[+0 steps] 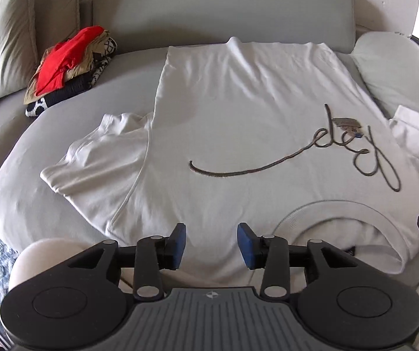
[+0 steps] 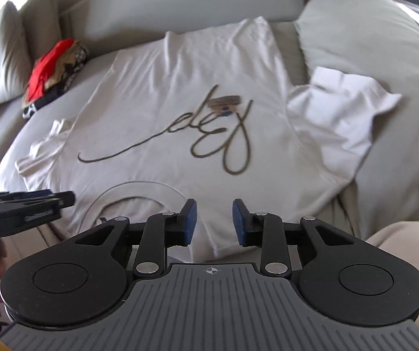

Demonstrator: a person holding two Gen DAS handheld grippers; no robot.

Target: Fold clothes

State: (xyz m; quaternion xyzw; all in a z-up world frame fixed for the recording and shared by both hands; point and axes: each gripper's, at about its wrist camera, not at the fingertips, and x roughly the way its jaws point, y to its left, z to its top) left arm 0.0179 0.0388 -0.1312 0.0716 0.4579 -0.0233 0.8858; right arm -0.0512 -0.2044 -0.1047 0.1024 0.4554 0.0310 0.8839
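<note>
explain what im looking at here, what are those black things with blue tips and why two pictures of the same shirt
No robot here: a person carries a hand-held gripper in each hand, each with a camera looking along its blue-padded tongs. One picture comes from the left tongs, the other from the right tongs; the left tool also shows at the edge of the right picture. Both stand open and hold nothing. A white t-shirt with dark cursive lettering lies spread flat on a grey sofa, collar nearest the cameras. A pile of clothes with a red piece on top sits at the far left, beside a cushion.
</note>
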